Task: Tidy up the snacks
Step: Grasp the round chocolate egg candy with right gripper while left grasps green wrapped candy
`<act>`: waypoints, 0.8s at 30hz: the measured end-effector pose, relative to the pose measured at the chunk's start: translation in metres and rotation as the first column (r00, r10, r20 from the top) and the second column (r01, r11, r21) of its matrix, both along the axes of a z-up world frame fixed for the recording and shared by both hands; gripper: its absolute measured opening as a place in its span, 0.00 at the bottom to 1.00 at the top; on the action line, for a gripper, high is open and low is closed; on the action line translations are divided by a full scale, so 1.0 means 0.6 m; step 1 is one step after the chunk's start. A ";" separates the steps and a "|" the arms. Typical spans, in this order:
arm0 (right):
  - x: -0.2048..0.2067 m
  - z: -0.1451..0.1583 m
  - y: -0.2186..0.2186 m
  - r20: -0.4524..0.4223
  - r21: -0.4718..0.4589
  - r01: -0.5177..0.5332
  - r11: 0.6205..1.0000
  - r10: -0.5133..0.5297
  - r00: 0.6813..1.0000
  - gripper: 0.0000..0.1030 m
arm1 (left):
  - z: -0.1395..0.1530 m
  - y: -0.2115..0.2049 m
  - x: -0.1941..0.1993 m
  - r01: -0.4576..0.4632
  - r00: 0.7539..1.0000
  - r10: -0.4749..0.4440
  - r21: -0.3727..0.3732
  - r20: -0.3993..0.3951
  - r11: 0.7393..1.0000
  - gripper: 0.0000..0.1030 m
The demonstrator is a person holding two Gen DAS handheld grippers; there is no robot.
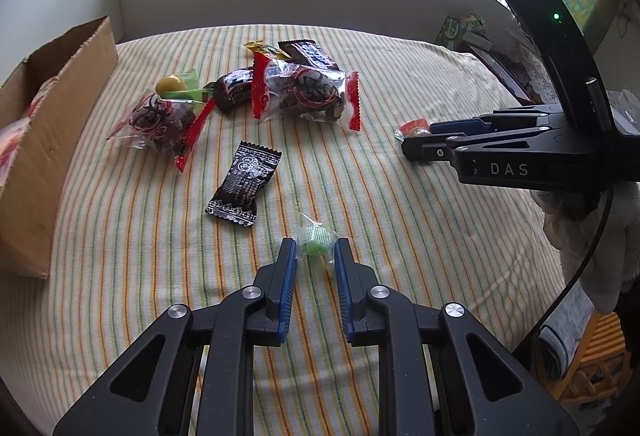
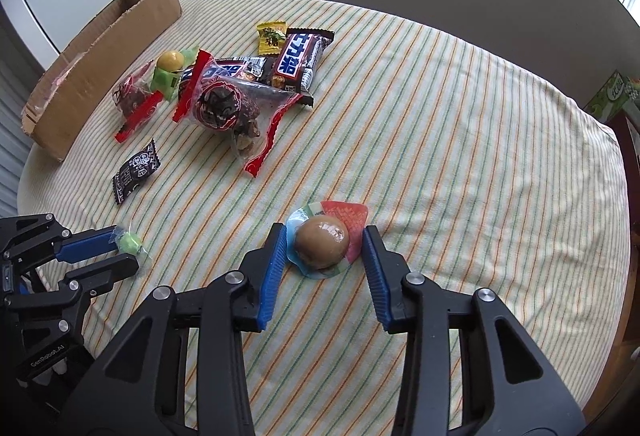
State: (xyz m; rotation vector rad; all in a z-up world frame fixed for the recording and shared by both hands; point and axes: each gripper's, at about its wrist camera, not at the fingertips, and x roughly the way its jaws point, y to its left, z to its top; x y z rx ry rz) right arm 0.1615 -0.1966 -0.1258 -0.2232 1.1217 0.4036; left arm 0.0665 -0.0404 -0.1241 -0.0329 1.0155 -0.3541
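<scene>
A small green candy (image 1: pixel 316 241) in a clear wrapper lies on the striped cloth (image 1: pixel 400 236). My left gripper (image 1: pixel 315 252) is shut on it, its blue pads against the wrapper on both sides. The right wrist view shows the same grip: left gripper (image 2: pixel 126 250), green candy (image 2: pixel 129 242). A brown jelly cup (image 2: pixel 322 244) with a red and blue film rim sits dome-up between the fingers of my right gripper (image 2: pixel 324 240). The pads stand at the rim's edges, apart from the dome, so that gripper is open. In the left wrist view the right gripper (image 1: pixel 418 138) hides most of the cup (image 1: pixel 412 127).
A cardboard box (image 2: pixel 100 56) stands open at the far left. In front of it lie two red-edged clear bags (image 2: pixel 228 104), a chocolate bar (image 2: pixel 300 56), a yellow packet (image 2: pixel 272 34), a yellow ball sweet (image 2: pixel 171 60) and a black sachet (image 2: pixel 136 172). A green carton (image 2: pixel 616 92) stands at the far right edge.
</scene>
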 end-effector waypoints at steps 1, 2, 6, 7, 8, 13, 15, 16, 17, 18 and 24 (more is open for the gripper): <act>-0.002 -0.001 0.001 0.001 -0.006 0.000 1.000 0.000 1.000 0.41 | 0.000 0.000 0.000 0.000 1.000 0.000 0.000 0.000 1.000 0.17; -0.004 -0.002 0.002 0.002 -0.009 -0.003 1.000 0.003 1.000 0.41 | 0.000 0.000 0.000 0.000 1.000 0.000 -0.001 0.001 1.000 0.17; -0.009 0.004 -0.001 0.012 0.008 -0.006 1.000 0.006 1.000 0.31 | 0.004 0.005 -0.002 -0.002 1.000 0.002 -0.005 0.005 1.000 0.17; -0.011 0.007 -0.003 0.010 0.022 -0.005 1.000 0.005 1.000 0.29 | 0.004 0.006 -0.003 -0.003 1.000 0.003 -0.005 0.006 1.000 0.17; -0.014 0.011 -0.006 0.011 0.026 0.000 1.000 0.000 1.000 0.29 | 0.006 0.007 -0.003 -0.003 1.000 0.003 -0.007 0.008 1.000 0.16; -0.020 0.009 -0.003 0.008 0.006 -0.020 1.000 0.020 1.000 0.29 | 0.005 0.005 -0.005 0.005 1.000 -0.005 -0.001 0.009 1.000 0.16; -0.019 0.007 -0.003 0.005 0.001 -0.019 1.000 0.019 1.000 0.30 | 0.006 0.007 -0.006 0.001 1.000 -0.001 -0.005 0.011 1.000 0.16; -0.022 0.007 -0.002 0.014 -0.006 -0.023 1.000 0.023 1.000 0.30 | 0.006 0.008 -0.007 -0.003 1.000 0.003 -0.008 0.011 1.000 0.16; -0.023 0.006 0.001 0.023 -0.020 -0.031 0.999 0.031 0.999 0.29 | 0.007 0.009 -0.007 -0.005 1.000 0.005 -0.010 0.012 1.000 0.16; -0.027 0.008 0.005 0.037 -0.033 -0.037 0.999 0.038 0.999 0.28 | 0.008 0.011 -0.007 -0.007 1.000 0.007 -0.011 0.014 1.000 0.16; -0.036 0.019 -0.003 0.051 -0.006 -0.031 1.000 0.031 0.998 0.27 | 0.020 0.018 -0.009 -0.013 1.000 0.013 -0.024 0.027 1.000 0.16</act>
